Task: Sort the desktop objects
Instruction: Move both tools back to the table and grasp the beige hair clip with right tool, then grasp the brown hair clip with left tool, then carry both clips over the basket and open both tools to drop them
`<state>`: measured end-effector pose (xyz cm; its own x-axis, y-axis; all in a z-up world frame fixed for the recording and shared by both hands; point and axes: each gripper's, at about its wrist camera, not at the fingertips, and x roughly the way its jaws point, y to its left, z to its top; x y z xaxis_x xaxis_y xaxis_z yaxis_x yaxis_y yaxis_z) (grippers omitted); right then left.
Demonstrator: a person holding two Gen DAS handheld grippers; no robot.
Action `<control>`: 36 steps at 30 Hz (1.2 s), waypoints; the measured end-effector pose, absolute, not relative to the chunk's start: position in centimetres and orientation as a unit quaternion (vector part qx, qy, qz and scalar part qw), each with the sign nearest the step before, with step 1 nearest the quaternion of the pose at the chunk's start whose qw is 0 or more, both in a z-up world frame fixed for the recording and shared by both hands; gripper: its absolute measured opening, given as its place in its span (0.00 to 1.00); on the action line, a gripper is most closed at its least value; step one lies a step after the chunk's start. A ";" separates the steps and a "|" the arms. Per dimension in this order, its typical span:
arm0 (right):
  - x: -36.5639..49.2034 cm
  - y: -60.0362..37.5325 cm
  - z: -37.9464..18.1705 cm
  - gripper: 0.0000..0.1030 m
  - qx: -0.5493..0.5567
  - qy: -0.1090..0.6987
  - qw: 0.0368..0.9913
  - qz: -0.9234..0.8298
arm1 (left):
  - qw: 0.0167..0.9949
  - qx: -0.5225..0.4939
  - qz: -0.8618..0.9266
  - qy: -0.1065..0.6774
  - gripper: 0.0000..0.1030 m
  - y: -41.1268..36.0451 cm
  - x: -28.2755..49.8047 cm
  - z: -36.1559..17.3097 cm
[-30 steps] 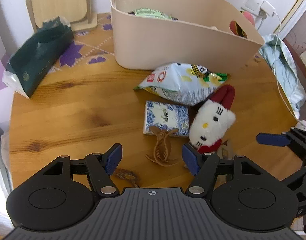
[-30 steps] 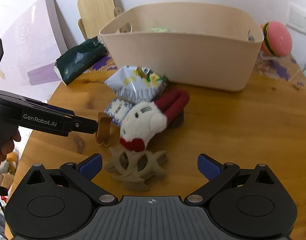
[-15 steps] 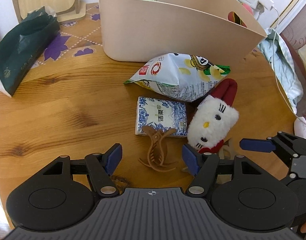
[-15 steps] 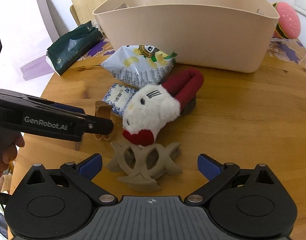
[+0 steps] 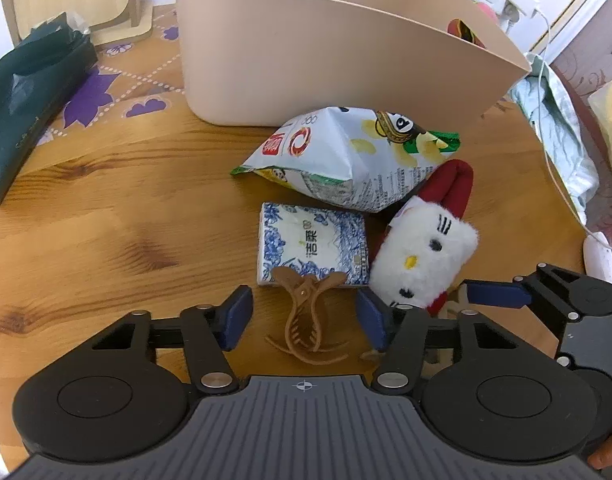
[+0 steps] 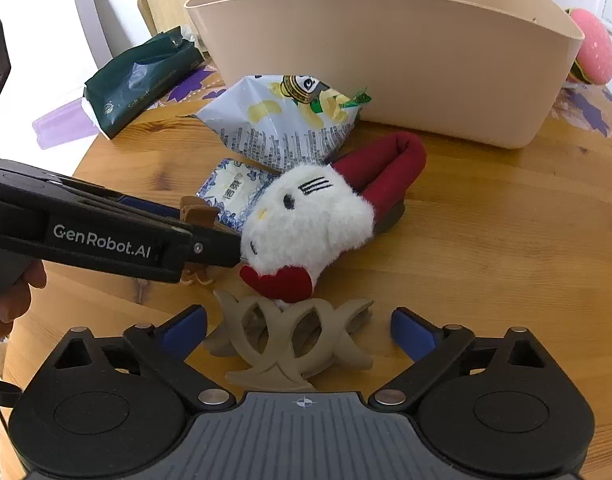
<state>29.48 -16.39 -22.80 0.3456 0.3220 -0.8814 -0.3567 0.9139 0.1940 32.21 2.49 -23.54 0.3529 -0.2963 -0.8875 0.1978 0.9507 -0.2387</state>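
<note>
A brown hair claw [image 5: 306, 328] lies on the wooden table [image 5: 106, 240], between the pads of my left gripper [image 5: 305, 320]. Its jaws are closing, and the pads stand clear of the claw on both sides. In the right wrist view a larger beige hair claw [image 6: 290, 344] lies between the pads of my right gripper [image 6: 298, 328]. Those jaws are wide, closing slightly, and touch nothing. A white plush cat toy with red parts [image 5: 422, 256] [image 6: 310, 224] lies just beyond both claws. The beige bin [image 5: 326, 64] [image 6: 386, 60] stands behind.
A snack bag [image 5: 354, 160] and a blue-white tissue pack [image 5: 310, 244] lie between the toy and the bin. A dark green packet [image 5: 22, 92] sits far left, and a pink burger toy [image 6: 592, 52] right of the bin. A white cable [image 5: 554, 160] hangs off the table's right edge.
Both grippers have come down and closer to their hair claws. The left jaws have narrowed around the brown claw. The right jaws have narrowed a little.
</note>
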 end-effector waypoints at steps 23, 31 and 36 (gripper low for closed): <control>27.6 -18.6 -21.9 0.78 -0.023 0.527 0.826 0.198 | 0.821 -0.034 -0.128 0.555 0.19 3.5 29.4 -23.3; 27.0 -20.0 -20.7 0.77 -0.013 0.519 0.833 0.191 | 0.824 -0.039 -0.124 0.551 0.19 4.1 28.0 -22.6; 26.9 -20.8 -19.6 0.77 -0.008 0.508 0.840 0.191 | 0.826 -0.045 -0.126 0.548 0.19 4.0 27.2 -21.9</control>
